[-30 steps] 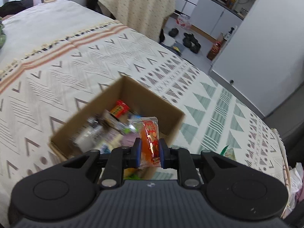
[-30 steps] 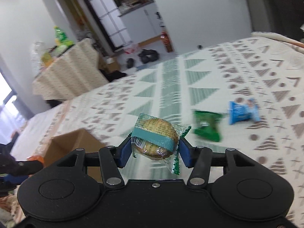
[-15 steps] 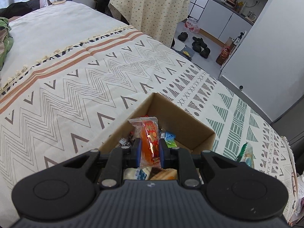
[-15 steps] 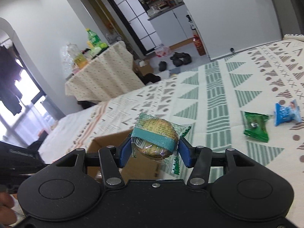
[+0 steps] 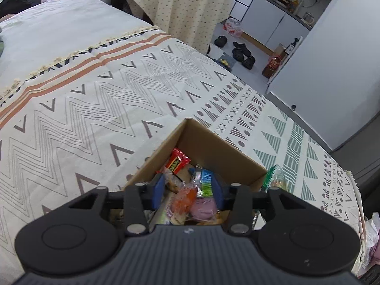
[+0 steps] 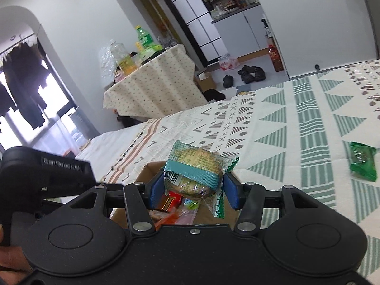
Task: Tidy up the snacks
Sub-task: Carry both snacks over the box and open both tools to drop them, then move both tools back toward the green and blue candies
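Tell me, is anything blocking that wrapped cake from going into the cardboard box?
Nothing visible does. The right gripper holds the wrapped cake over the open cardboard box; only loose snacks lie below, and the left gripper sits off to one side.

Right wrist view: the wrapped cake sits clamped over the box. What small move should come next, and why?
Probably open the right tongs and let the wrapped cake drop. It hangs above the open cardboard box, whose snacks show just beneath it. The left tongs are open over the same box with nothing clamped, so that side looks done. A green packet lies on the patterned cloth for afterwards.
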